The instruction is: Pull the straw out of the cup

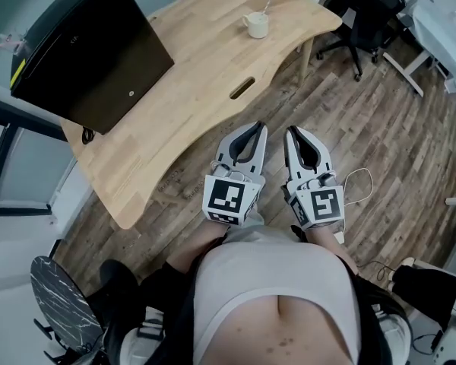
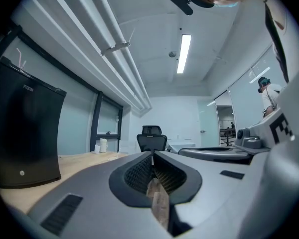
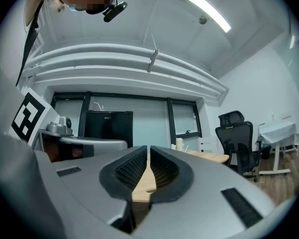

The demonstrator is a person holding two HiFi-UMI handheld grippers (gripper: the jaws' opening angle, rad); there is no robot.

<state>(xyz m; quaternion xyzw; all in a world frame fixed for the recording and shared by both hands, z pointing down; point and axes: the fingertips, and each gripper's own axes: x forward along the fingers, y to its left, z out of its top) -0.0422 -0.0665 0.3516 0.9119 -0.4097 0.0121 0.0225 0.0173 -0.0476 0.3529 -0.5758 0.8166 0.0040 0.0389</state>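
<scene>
A cream cup (image 1: 256, 26) with a straw (image 1: 267, 6) leaning out to the right stands near the far end of the wooden table (image 1: 175, 128). Both grippers hang level over the floor, close to the person's body and well short of the cup. The left gripper (image 1: 259, 125) is shut with nothing in it, and so is the right gripper (image 1: 289, 130). In the right gripper view the cup (image 3: 179, 144) sits small, just right of the shut gripper (image 3: 148, 159). In the left gripper view the cup (image 2: 103, 145) is far off to the left of the shut gripper (image 2: 153, 156).
A black cabinet (image 1: 91, 52) stands on the table's left part. A black office chair (image 1: 365, 6) is beyond the table's right end, and a white desk frame (image 1: 433, 29) at far right. A cable (image 1: 361, 181) lies on the wooden floor (image 1: 380, 128).
</scene>
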